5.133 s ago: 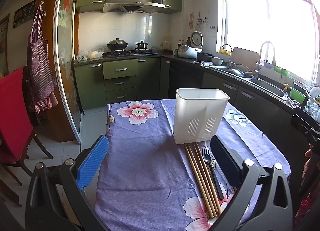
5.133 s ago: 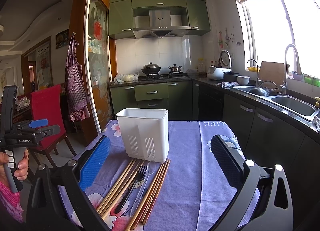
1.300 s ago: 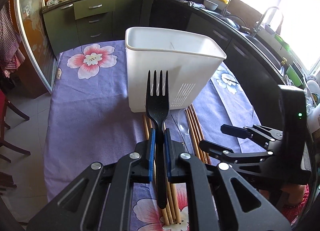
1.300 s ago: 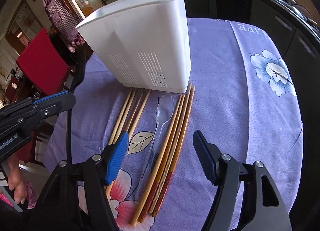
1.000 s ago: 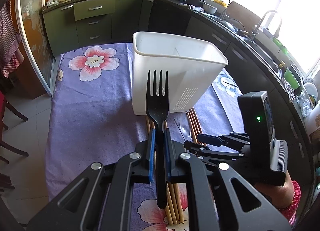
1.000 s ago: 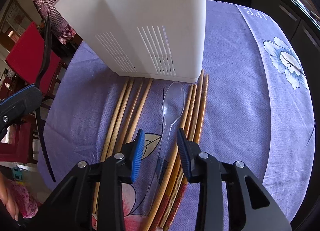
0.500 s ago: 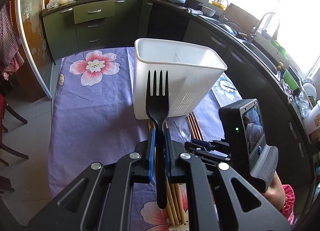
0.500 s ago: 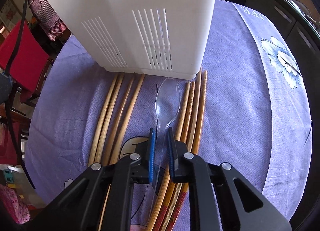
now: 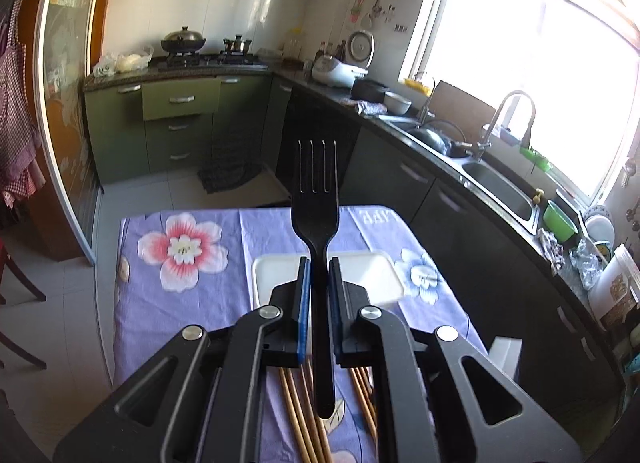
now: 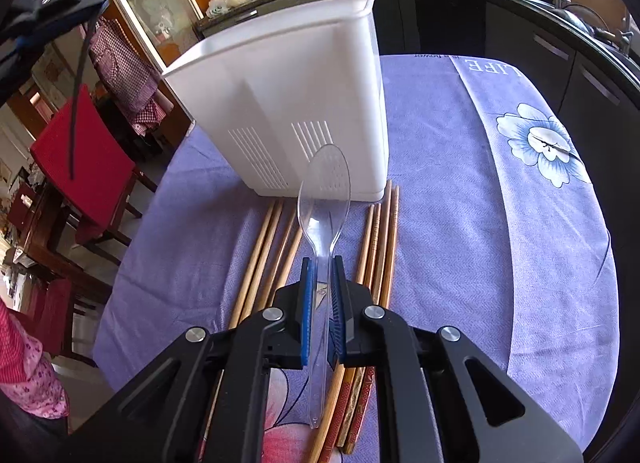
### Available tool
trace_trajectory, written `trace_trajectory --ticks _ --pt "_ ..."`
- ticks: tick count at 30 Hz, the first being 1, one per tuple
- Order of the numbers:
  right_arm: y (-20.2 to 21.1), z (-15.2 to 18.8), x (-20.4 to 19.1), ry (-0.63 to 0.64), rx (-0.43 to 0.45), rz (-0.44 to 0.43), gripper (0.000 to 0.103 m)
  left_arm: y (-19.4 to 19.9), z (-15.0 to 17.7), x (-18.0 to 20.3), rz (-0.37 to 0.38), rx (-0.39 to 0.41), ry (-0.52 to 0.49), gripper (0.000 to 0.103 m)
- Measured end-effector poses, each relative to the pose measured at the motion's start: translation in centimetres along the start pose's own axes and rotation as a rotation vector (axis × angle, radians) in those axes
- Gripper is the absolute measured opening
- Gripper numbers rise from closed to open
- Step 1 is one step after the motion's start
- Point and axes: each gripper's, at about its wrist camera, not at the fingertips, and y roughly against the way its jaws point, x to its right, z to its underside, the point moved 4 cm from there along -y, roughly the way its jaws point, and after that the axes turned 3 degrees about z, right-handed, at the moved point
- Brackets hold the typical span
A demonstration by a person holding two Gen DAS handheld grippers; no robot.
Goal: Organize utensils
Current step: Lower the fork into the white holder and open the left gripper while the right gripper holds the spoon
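My left gripper (image 9: 319, 277) is shut on a black plastic fork (image 9: 316, 199), tines pointing away, held high above the white utensil holder (image 9: 272, 277). My right gripper (image 10: 321, 277) is shut on the handle of a clear plastic spoon (image 10: 325, 191), lifted just off the cloth in front of the white utensil holder (image 10: 288, 103). Two groups of wooden chopsticks lie on the purple flowered tablecloth: a left group (image 10: 266, 251) and a right group (image 10: 380, 247). The left gripper (image 10: 52, 3) also shows at the upper left of the right wrist view.
The table (image 10: 500, 203) is narrow, with its edge close on the right. A red chair (image 10: 80, 159) stands to the left. Green kitchen cabinets (image 9: 180, 123) and a sink counter (image 9: 496, 187) lie beyond the table.
My left gripper has risen with the fork and now looks down on the holder's rim. My right gripper has lifted the clear spoon off the cloth and pulled back slightly.
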Motion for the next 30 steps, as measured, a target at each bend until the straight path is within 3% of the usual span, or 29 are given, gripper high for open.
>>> trace_trajectory --ticks 4,7,18,19,20,27,29,30 --pt "1.6 0.0 1.5 -0.016 0.041 -0.018 0.01 -2.0 -3.2 0.0 -0.046 0.136 -0.013 0.009" --pt "2.5 -0.2 1.9 -0.02 0.065 -0.016 0.01 -4.0 -3.8 0.0 -0.07 0.189 -0.036 0.009" --pt "6.5 -1.8 1.3 0.009 0.176 -0.012 0.01 -9.1 0.0 -0.9 -0.133 0.125 -0.095 0.009" --pt "6.7 -2.1 1.2 0.014 0.18 -0.009 0.002 -9.2 0.4 -0.9 -0.134 0.119 -0.101 0.009" --pt "6.8 -2.3 1.1 0.019 0.18 -0.004 0.002 -9.2 0.6 -1.0 -0.136 0.114 -0.105 0.009" --pt "1.8 -2.2 3.0 -0.051 0.006 0.0 0.005 -9.6 1.4 -1.6 -0.148 0.089 -0.118 0.009" --pt "0.1 -2.0 4.5 -0.105 -0.036 0.007 0.022 -9.7 1.6 -1.7 -0.154 0.085 -0.119 0.015" --pt "-0.7 -1.9 5.2 -0.135 -0.056 0.001 0.026 -9.8 1.6 -1.7 -0.16 0.081 -0.121 0.032"
